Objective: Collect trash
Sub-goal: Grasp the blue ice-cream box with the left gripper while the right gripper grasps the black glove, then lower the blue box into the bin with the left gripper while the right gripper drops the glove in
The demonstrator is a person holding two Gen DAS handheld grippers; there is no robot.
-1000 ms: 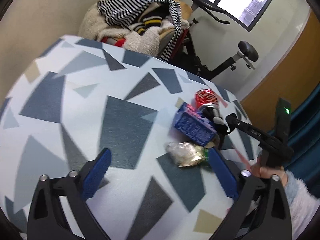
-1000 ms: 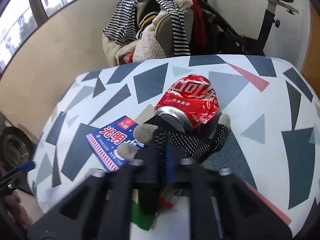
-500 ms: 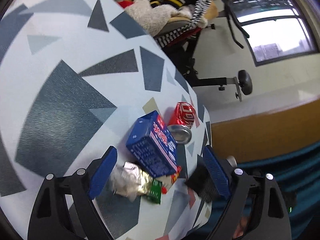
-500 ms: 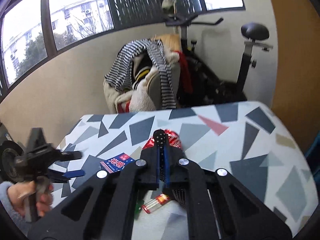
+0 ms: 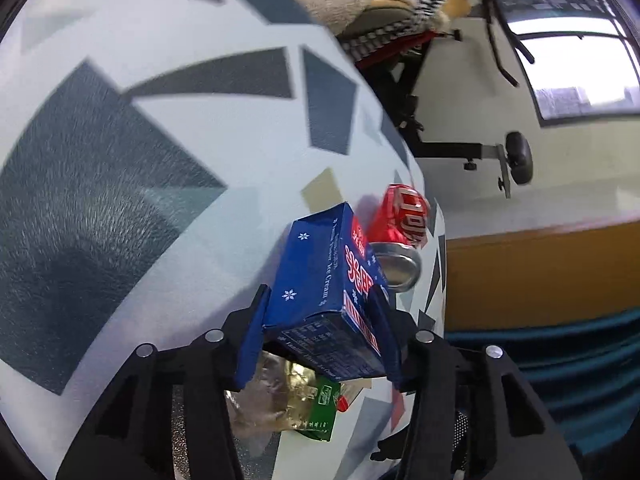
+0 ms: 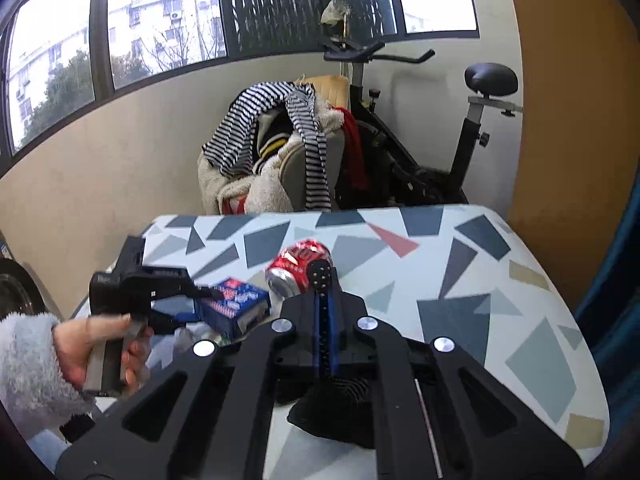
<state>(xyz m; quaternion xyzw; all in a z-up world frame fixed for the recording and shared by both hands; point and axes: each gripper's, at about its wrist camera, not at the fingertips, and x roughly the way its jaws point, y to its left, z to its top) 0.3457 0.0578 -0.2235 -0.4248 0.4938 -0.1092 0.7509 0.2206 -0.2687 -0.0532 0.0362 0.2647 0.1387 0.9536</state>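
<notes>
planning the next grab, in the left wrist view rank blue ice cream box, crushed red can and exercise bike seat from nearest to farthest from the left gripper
1. Blue ice cream box, clamped in the left gripper.
2. Crushed red can, just beyond the box, right.
3. Exercise bike seat, off the table, far right.

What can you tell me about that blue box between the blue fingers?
The blue box looks like a thin cardboard ice cream carton, dark blue with white snowflakes, red-and-white lettering and the words "Ice Cream" along one side. The left hand-held gripper has it between its two blue fingers, one on each side. It sits tilted, its far end open. Behind it lies a crushed red can; below it, a crumpled foil wrapper on the patterned table.
</notes>
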